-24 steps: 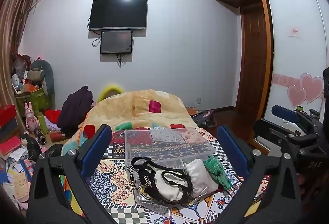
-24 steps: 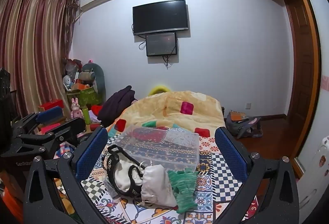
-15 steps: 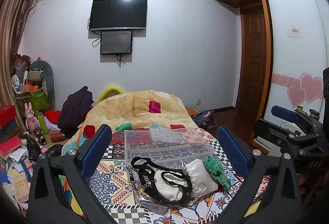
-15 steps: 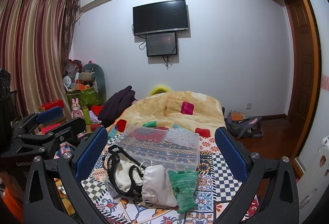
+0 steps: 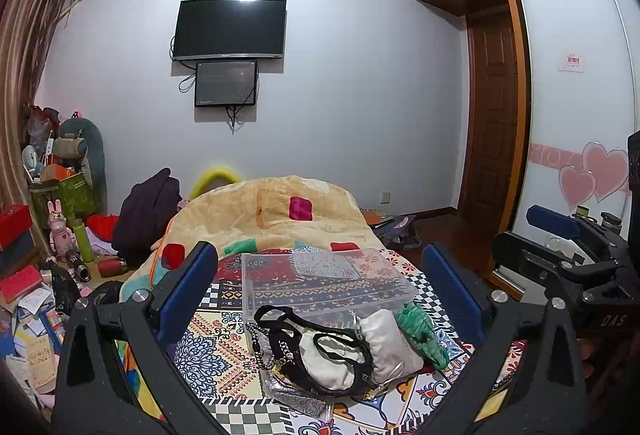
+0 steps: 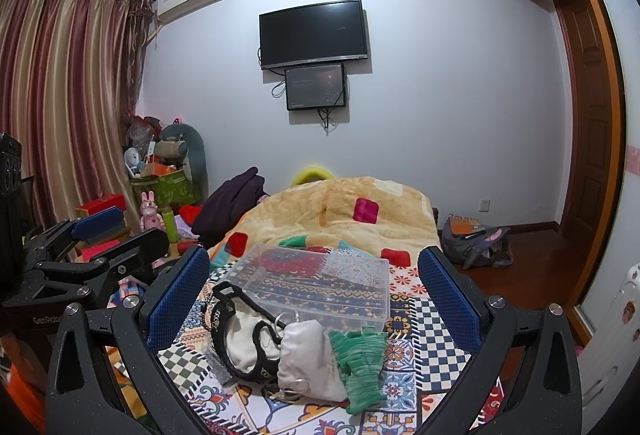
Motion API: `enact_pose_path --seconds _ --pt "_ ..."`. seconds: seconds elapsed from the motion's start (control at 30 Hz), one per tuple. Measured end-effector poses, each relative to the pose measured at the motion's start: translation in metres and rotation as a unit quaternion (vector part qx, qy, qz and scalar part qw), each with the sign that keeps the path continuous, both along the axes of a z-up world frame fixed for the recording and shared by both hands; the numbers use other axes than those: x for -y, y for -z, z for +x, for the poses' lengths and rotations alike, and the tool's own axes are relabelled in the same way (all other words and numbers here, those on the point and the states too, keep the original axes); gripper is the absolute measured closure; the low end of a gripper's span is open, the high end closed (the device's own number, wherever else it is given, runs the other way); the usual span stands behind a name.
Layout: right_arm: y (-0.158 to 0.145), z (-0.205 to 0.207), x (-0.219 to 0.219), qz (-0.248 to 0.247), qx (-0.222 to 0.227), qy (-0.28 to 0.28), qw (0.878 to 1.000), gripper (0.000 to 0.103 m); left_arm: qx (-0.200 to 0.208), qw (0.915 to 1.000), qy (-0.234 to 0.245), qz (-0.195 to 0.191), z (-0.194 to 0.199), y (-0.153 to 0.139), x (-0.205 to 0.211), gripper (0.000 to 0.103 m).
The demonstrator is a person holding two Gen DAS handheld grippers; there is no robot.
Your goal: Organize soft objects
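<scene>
On the patterned bedspread [image 5: 224, 351] lies a small pile: a cream bag with black straps and a chain [image 5: 320, 355] [image 6: 244, 339], a white drawstring pouch [image 5: 386, 343] [image 6: 308, 355] and a green knitted glove [image 5: 420, 331] [image 6: 360, 359]. Just behind the pile stands a clear plastic box [image 5: 324, 283] [image 6: 320, 283], empty. My left gripper [image 5: 320, 287] is open, above the near side of the pile. My right gripper [image 6: 316, 287] is open too, held beside it; each shows in the other's view, at the edge [image 5: 568, 255] [image 6: 92, 239].
A yellow blanket [image 5: 280, 211] with coloured patches is heaped at the bed's far end. Boxes, toys and papers [image 5: 36, 275] clutter the floor on the left. A backpack [image 6: 476, 239] lies on the floor at the right, near the wardrobe [image 5: 572, 115].
Nothing has visibly changed apart from a slight drift of both views; both grippers stay open and the pile lies untouched.
</scene>
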State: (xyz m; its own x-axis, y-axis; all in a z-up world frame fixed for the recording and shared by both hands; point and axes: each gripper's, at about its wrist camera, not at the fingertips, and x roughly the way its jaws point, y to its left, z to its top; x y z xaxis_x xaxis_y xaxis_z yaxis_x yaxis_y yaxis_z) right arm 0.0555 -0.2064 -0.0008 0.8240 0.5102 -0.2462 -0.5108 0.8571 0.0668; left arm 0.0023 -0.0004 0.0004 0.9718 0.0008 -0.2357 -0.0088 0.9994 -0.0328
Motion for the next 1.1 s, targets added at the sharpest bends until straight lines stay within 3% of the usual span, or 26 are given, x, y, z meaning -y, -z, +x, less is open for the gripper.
enact_pose_path --seconds 0.7,1.0,1.1 --pt "0.005 0.004 -0.003 -0.003 -0.011 -0.001 1.000 0.000 -0.013 0.9999 0.004 -0.003 0.004 0.002 -0.002 0.000" --pt "0.036 0.039 0.000 -0.012 -0.083 -0.011 0.996 0.000 -0.070 0.9972 -0.003 -0.029 0.034 0.038 -0.025 0.000" --pt "0.050 0.050 0.003 -0.014 -0.107 -0.009 0.994 0.004 -0.097 0.9940 -0.012 -0.049 0.045 0.053 -0.038 0.002"
